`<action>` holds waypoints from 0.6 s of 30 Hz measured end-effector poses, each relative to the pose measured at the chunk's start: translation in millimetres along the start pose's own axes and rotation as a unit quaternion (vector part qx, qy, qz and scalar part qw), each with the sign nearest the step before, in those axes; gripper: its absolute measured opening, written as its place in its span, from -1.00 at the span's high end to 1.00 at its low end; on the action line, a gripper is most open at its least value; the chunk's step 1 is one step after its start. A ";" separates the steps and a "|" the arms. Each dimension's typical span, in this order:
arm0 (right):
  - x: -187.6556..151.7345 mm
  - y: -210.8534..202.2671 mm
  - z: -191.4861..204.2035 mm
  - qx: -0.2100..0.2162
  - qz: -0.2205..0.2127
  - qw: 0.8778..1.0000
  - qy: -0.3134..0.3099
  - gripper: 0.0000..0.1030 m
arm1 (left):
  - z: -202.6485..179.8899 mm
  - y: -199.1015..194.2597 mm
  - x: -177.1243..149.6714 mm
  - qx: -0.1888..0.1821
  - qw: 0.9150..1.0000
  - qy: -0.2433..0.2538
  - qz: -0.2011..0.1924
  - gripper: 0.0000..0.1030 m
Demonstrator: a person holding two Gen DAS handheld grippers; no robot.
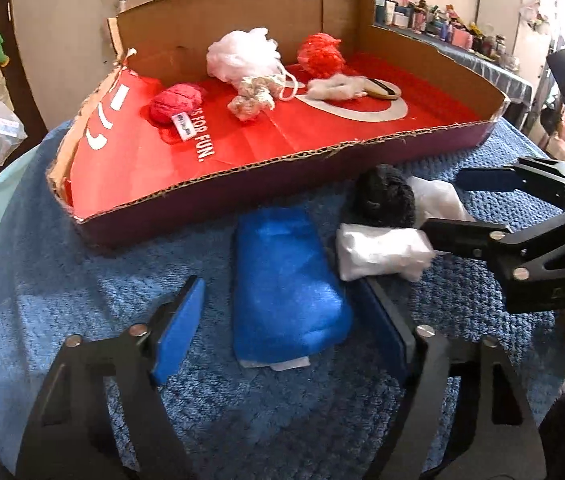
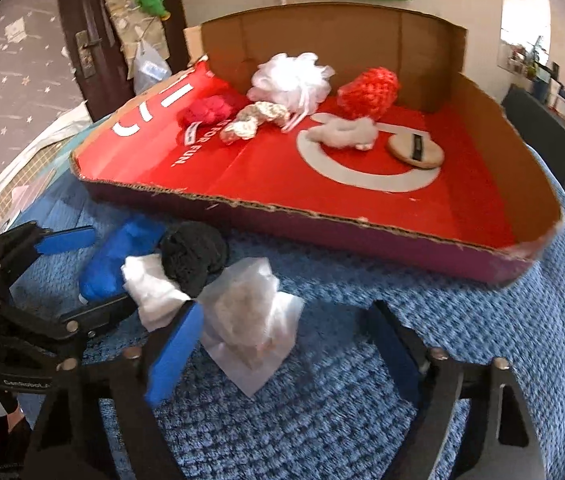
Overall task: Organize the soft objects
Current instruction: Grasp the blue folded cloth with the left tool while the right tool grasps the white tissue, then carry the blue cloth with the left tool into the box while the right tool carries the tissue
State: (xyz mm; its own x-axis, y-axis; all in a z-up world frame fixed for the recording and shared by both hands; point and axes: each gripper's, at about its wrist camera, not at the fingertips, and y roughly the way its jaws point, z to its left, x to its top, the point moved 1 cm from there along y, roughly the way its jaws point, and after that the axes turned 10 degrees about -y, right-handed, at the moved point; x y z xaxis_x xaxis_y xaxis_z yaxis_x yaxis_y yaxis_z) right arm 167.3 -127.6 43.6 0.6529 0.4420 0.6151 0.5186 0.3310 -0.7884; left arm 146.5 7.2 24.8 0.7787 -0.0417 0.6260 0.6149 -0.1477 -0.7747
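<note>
Left gripper point(image 1: 282, 316): jaws partly open, straddling the blue packet; far pad just beside its edge, near pad clear of it; nothing gripped.
Right gripper point(image 2: 282, 354): jaws wide apart either side of the clear packet; pads not pressing it; nothing held.
Blue packet point(image 1: 288, 280): flat on the blue towel, between the left gripper's fingers, lengthwise toward the box.
Clear packet point(image 2: 248, 312): crinkled plastic with pale filling, on the towel between the right gripper's fingers.
White bundle point(image 1: 382, 252): on the towel, touching the blue packet's far corner and the black pouf.
Black pouf point(image 1: 386, 196): just behind the white bundle, near the box's front wall.
Blue towel point(image 1: 82, 280): covers the work surface under everything.
Cardboard box point(image 1: 242, 184): shallow, red-lined, front wall low, on the towel behind the loose items.
Box contents, front: pink pouf with tag point(image 1: 176, 106), cream scrunchie point(image 1: 254, 96), white fluff point(image 1: 338, 88), round pad with black strap point(image 2: 416, 150).
Box contents, rear: white mesh sponge point(image 1: 242, 54), red mesh sponge point(image 1: 320, 54).
</note>
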 end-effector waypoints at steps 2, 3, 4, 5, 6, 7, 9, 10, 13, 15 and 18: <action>1.3 0.1 3.3 0.001 -0.003 1.000 -0.008 -0.48 | -0.8 -0.6 0.6 -0.007 1.000 0.000 -0.003 -0.20; 2.1 0.4 5.0 0.004 -0.004 1.000 -0.013 -0.42 | -0.9 -0.7 1.1 -0.013 1.000 -0.002 -0.002 -0.13; 2.4 0.9 5.6 0.005 -0.004 1.000 -0.015 -0.40 | -1.2 -0.6 1.7 -0.017 1.000 -0.002 -0.001 -0.08; 2.8 1.2 6.1 0.006 -0.004 1.000 -0.016 -0.35 | -1.6 -0.5 2.5 -0.020 1.000 -0.003 -0.002 0.02; 3.2 1.1 6.7 0.010 -0.006 1.000 -0.018 -0.17 | -2.1 -1.0 2.6 -0.023 1.000 -0.002 -0.002 0.08; 3.5 1.3 7.3 0.015 -0.008 1.000 -0.020 0.00 | -2.6 -1.7 2.6 -0.026 1.000 -0.001 -0.004 0.14; 3.0 1.2 8.9 0.018 -0.009 1.000 -0.025 0.30 | -3.5 -2.8 2.9 -0.033 0.999 -0.001 -0.005 0.30; 2.5 -0.2 9.6 0.019 -0.012 0.999 -0.026 0.46 | -4.2 -4.0 2.7 -0.036 0.999 -0.001 -0.006 0.33; 1.5 -5.8 10.0 0.017 -0.026 0.999 -0.026 0.54 | -7.2 -8.0 1.7 -0.041 0.999 0.004 -0.011 0.40; 1.4 -11.0 9.3 0.014 -0.036 0.999 -0.024 0.56 | -9.0 -12.4 0.8 -0.048 0.999 0.005 -0.016 0.44; 1.4 -18.1 8.8 0.012 -0.045 0.999 -0.021 0.59 | -11.4 -20.3 1.0 -0.053 0.998 0.008 -0.024 0.44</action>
State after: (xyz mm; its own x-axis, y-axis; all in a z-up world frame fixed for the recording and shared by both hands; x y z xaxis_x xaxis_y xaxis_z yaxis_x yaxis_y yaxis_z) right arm 154.0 -125.6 58.6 0.5800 0.4434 0.6834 0.5615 0.3902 -0.7297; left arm 133.3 -1.1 42.2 0.7466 -0.0470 0.6636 0.6335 -0.2544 -0.7307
